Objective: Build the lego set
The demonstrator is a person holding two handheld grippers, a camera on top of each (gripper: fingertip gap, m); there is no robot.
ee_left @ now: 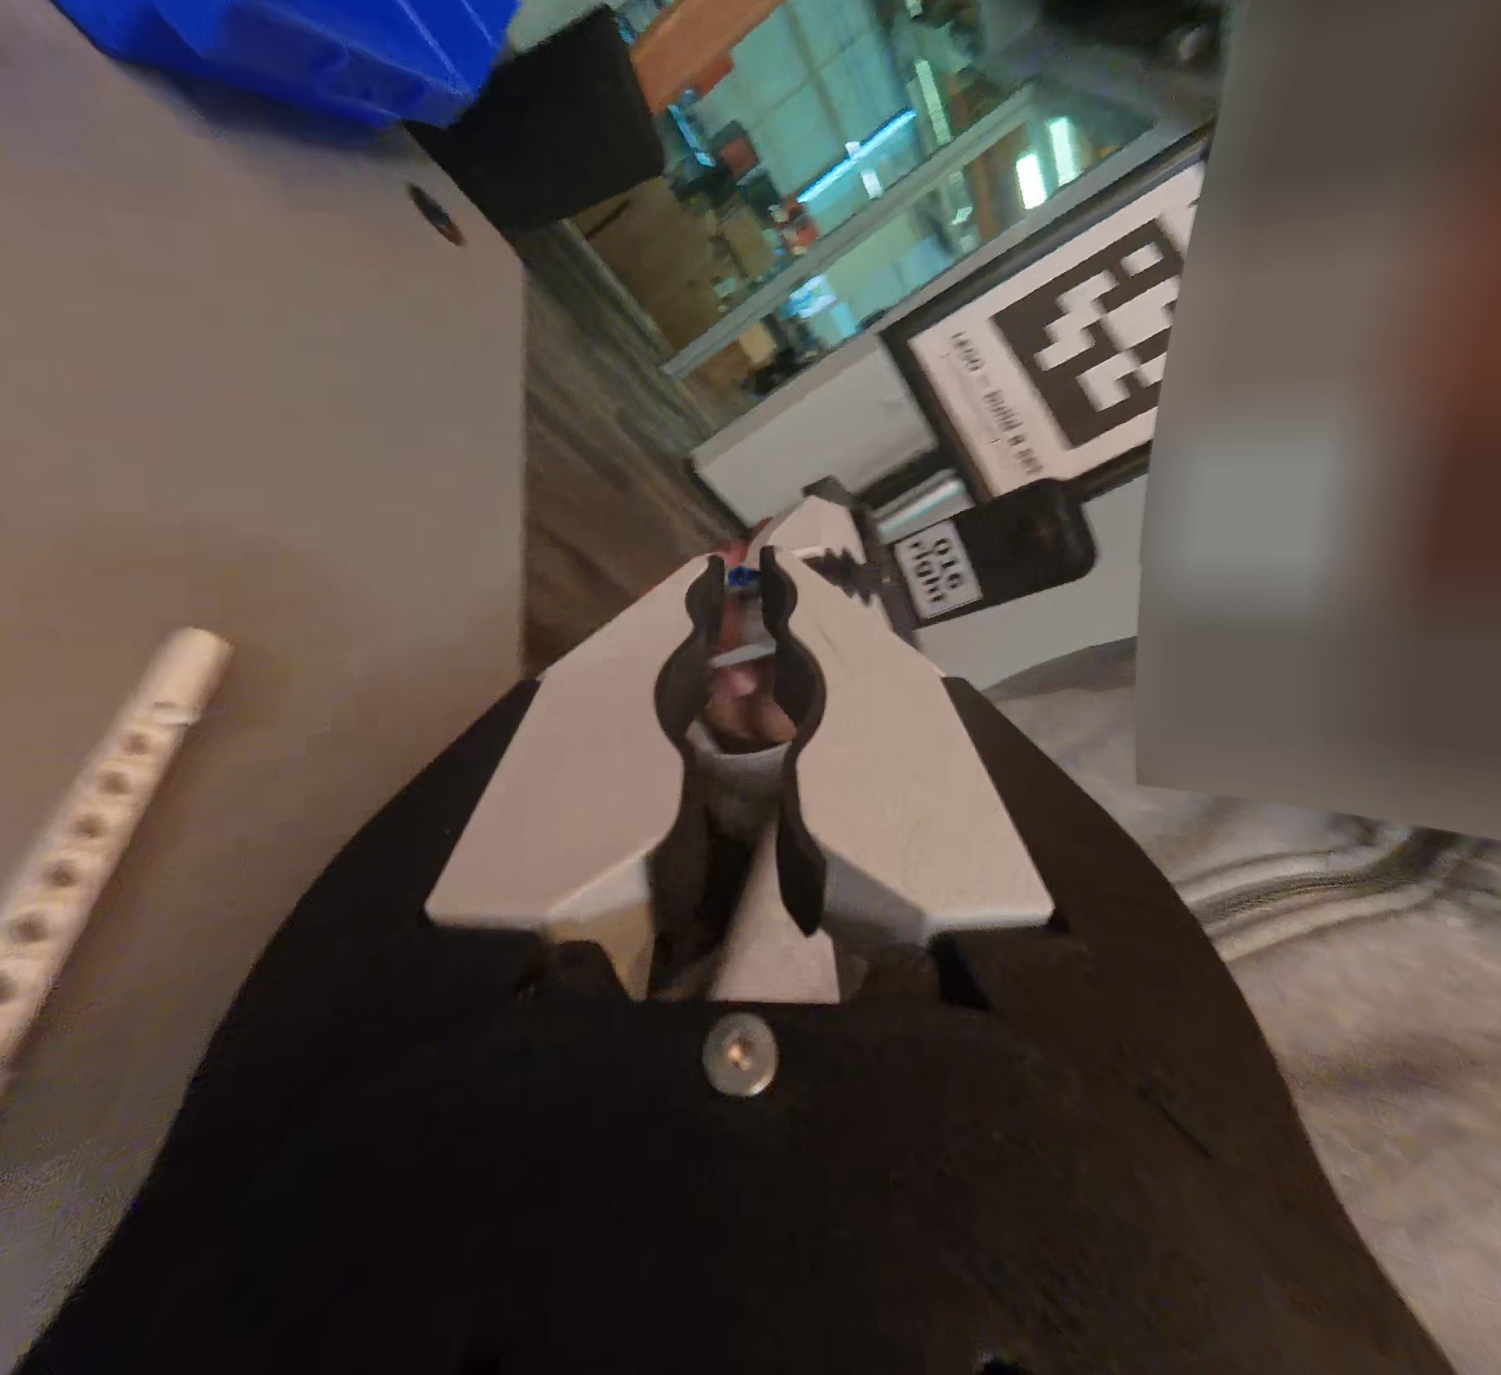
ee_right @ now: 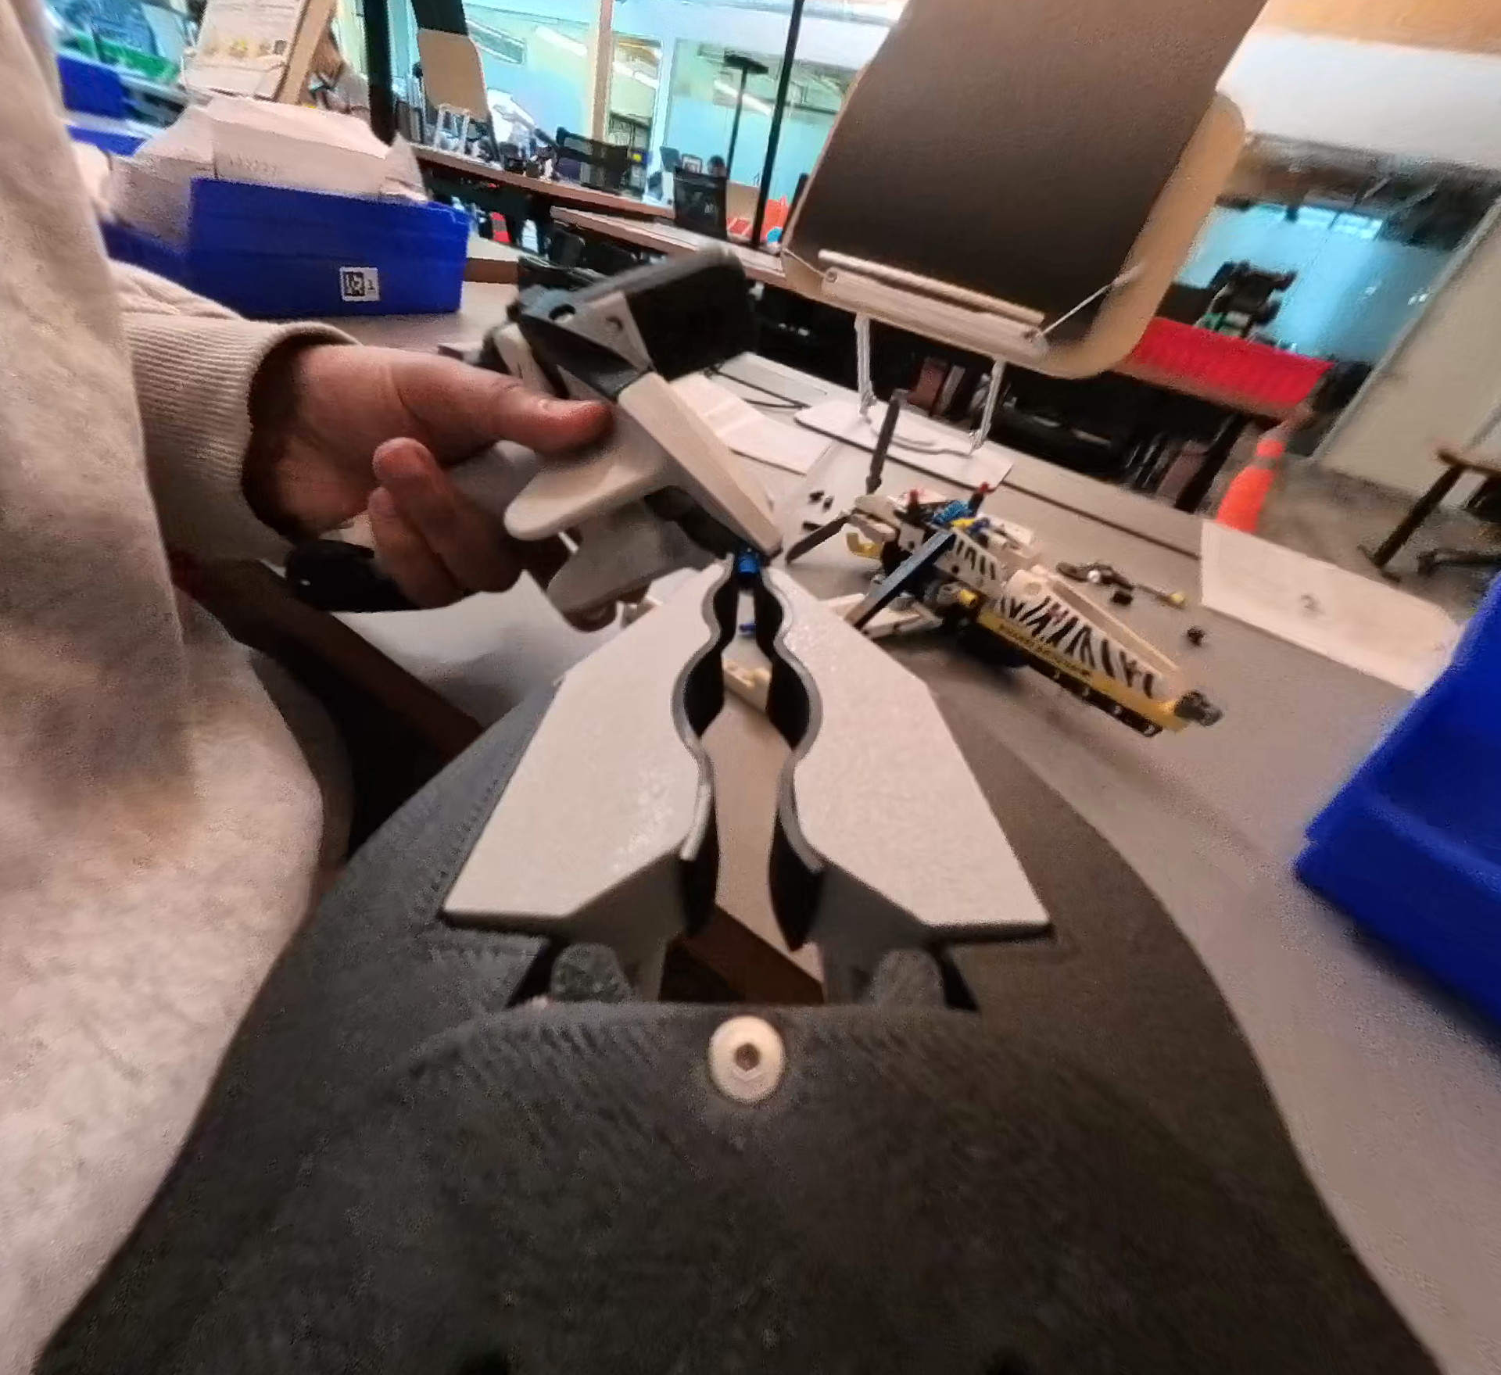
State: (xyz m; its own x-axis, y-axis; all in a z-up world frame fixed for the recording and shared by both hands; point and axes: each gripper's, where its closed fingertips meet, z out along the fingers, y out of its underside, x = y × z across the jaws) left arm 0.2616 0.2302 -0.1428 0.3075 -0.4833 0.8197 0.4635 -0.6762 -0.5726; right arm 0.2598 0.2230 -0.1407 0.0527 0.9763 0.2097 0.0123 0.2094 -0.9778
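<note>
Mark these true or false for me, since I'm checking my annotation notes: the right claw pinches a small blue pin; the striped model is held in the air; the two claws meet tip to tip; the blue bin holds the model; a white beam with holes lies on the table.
1. The right claw pinches a small blue pin: true.
2. The striped model is held in the air: false, it rests on the grey table.
3. The two claws meet tip to tip: true, the left claw meets it at the pin.
4. A blue bin holds the model: false, the model lies outside it.
5. A white beam with holes lies on the table: true.
</note>
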